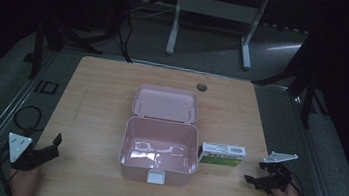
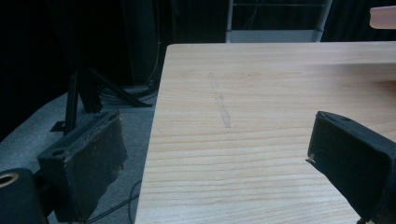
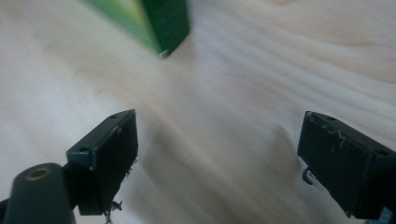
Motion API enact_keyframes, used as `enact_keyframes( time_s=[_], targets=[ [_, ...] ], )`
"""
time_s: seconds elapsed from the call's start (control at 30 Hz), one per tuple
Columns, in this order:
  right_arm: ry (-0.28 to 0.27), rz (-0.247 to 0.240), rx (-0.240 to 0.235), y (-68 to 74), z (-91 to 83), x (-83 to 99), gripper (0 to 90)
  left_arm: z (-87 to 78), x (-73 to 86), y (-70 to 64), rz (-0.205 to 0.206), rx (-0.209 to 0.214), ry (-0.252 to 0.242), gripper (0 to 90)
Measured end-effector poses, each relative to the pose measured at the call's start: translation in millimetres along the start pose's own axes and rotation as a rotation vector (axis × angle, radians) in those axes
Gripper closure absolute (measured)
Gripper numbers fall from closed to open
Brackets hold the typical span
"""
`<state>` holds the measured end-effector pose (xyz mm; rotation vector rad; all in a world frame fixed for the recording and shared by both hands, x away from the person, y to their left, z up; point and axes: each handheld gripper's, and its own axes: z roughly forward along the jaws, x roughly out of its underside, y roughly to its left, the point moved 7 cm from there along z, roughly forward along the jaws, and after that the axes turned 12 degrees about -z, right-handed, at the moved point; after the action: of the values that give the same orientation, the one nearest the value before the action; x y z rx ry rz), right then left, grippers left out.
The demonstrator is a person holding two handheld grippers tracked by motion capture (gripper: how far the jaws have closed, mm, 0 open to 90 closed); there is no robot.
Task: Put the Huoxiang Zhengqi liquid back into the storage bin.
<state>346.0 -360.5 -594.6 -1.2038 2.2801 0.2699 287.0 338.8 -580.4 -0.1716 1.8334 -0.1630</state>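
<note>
Right gripper [image 1: 259, 181] fingers wide, empty, near green box [image 1: 222, 154]; left gripper [image 1: 50, 146] likewise wide at table [image 1: 102, 99] edge; box print seemingly blurred.

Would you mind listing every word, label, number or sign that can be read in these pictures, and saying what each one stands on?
No text can be read here.
Green and white carton: print on its top face and green front, too small and blurred to read.
Pink box: no lettering visible on its open lid or its white latch.
Left gripper and right gripper: no markings legible.
</note>
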Motion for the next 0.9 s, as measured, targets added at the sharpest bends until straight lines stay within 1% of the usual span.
enact_keyframes(
  time_s=[0.03,0.07,0.13,0.17,0.23,0.27,0.37,0.4,0.43,0.5,0.57,0.7,0.73,0.77,0.8,0.83,0.9],
  targets=[
    [0.015,-0.018,-0.004,0.9,-1.4,-0.8,12.3,0.0,0.0,0.0,0.0,0.0,0.0,4.5],
    [0.033,-0.04,-0.024,2.3,-2.5,-1.4,12.4,0.0,0.0,0.0,0.0,0.001,0.0,4.5],
    [0.071,-0.084,-0.031,5.6,-4.7,-3.1,12.8,0.0,0.0,0.0,0.001,0.002,0.001,4.5],
    [0.091,-0.102,-0.051,7.7,-5.0,-3.7,12.8,0.0,0.0,-0.1,0.002,0.002,0.001,4.5],
    [0.145,-0.155,-0.054,10.5,-5.2,-4.2,13.1,0.0,0.1,-0.2,0.003,0.002,0.002,4.5],
    [0.169,-0.171,-0.07,12.7,-5.0,-4.6,13.1,0.0,0.1,-0.2,0.004,0.002,0.002,4.5],
    [0.241,-0.232,-0.086,17.2,-5.5,-6.3,13.3,0.0,0.1,-0.2,0.004,0.002,0.002,4.5],
    [0.256,-0.252,-0.081,18.2,-6.1,-7.5,13.4,0.0,0.1,-0.2,0.004,0.002,0.002,4.5],
    [0.272,-0.265,-0.088,19.6,-7.2,-8.8,13.4,0.0,0.1,-0.2,0.005,0.002,0.002,4.5],
    [0.303,-0.299,-0.08,21.2,-9.4,-11.2,14.0,0.1,0.1,-0.3,0.005,0.002,0.003,4.5],
    [0.339,-0.329,-0.088,23.3,-11.0,-12.3,14.0,0.1,0.2,-0.4,0.005,0.003,0.002,4.5],
    [0.385,-0.379,-0.117,29.3,-13.1,-17.0,14.0,0.2,0.2,-0.5,0.006,0.004,0.003,4.5],
    [0.385,-0.379,-0.117,29.3,-13.1,-17.0,14.0,0.2,0.2,-0.5,0.006,0.004,0.003,4.5],
    [0.397,-0.402,-0.138,33.4,-13.2,-20.7,14.0,0.3,0.2,-0.6,0.006,0.004,0.004,4.5],
    [0.405,-0.424,-0.136,34.8,-13.0,-22.5,14.0,0.3,0.2,-0.6,0.008,0.005,0.005,4.5],
    [0.413,-0.43,-0.139,37.1,-12.6,-24.3,14.0,0.3,0.2,-0.6,0.008,0.005,0.005,4.5],
    [0.427,-0.459,-0.146,40.6,-10.8,-27.9,14.0,0.3,0.2,-0.6,0.007,0.007,0.005,4.5]
  ],
)
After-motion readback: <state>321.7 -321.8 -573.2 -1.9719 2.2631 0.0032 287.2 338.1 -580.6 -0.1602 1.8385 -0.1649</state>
